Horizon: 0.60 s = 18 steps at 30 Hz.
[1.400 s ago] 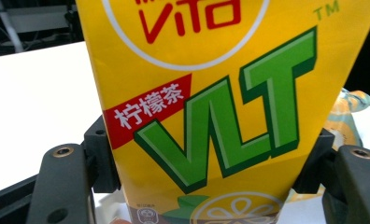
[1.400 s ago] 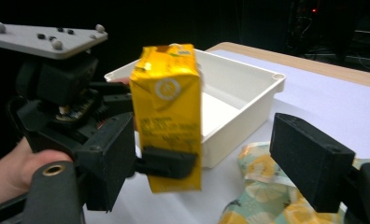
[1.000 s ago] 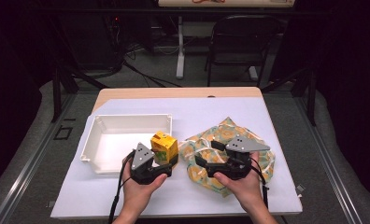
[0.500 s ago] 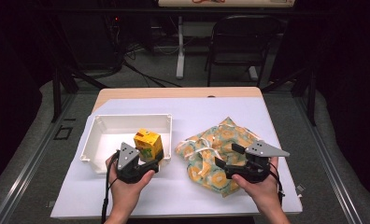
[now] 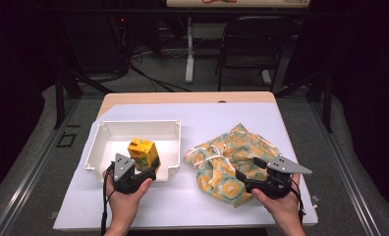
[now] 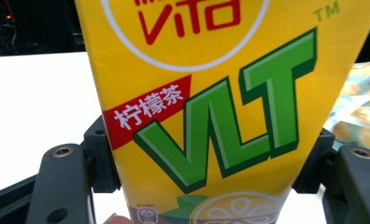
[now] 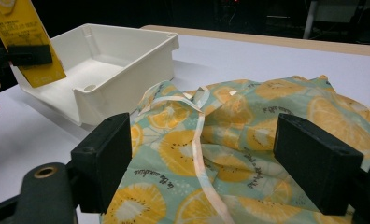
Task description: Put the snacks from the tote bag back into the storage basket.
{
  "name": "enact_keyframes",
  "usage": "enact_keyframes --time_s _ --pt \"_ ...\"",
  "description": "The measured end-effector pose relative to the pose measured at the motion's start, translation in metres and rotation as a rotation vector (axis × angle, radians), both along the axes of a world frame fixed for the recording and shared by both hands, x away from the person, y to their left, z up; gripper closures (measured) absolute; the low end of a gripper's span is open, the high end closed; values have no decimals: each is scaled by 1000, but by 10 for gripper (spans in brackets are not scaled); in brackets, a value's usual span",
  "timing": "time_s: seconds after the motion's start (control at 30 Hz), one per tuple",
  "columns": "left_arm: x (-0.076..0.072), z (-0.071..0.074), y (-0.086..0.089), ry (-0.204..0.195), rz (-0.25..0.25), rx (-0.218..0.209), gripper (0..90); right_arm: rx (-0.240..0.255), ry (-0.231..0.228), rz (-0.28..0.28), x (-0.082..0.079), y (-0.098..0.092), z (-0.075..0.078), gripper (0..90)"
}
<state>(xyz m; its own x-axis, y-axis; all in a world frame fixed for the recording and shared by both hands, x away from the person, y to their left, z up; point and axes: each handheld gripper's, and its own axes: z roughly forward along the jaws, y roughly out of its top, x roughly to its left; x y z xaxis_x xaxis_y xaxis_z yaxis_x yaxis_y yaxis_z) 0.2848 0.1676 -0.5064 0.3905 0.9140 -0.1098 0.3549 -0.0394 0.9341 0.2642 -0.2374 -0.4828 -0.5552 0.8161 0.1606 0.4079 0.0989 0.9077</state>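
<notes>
A yellow Vita lemon tea carton [image 5: 142, 151] hangs tilted over the front part of the white plastic tray [image 5: 133, 129]. My left gripper [image 5: 147, 169] is shut on it, and in the left gripper view the carton [image 6: 211, 93] sits between both black pads [image 6: 101, 158]. A lemon-print cloth bag [image 5: 232, 152] with pale ribbon handles lies crumpled to the right of the tray. My right gripper [image 5: 246, 171] is at the bag's near right side, open. In the right gripper view the bag [image 7: 248, 116] lies beyond the wide-apart jaws of that gripper [image 7: 206, 158], untouched.
The white table sheet [image 5: 192, 201] has free room in front of the tray and behind the bag. In the right gripper view the tray [image 7: 127, 60] stands at upper left, with the held carton [image 7: 29, 42] over its near corner. A folding chair [image 5: 254, 44] stands beyond the table.
My left gripper has carried the carton leftward from beside the bag to over the tray. My right gripper has drawn back to the right, toward the bag's near right edge.
</notes>
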Motion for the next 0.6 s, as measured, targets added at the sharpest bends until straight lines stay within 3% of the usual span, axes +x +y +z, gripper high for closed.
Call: enact_keyframes --time_s 0.13,0.6 --pt "4 -11 2 24 44 2 298 0 -6 -17 2 -6 -4 194" --pt "19 -38 -6 73 101 18 299 13 0 -54 5 -13 -11 207"
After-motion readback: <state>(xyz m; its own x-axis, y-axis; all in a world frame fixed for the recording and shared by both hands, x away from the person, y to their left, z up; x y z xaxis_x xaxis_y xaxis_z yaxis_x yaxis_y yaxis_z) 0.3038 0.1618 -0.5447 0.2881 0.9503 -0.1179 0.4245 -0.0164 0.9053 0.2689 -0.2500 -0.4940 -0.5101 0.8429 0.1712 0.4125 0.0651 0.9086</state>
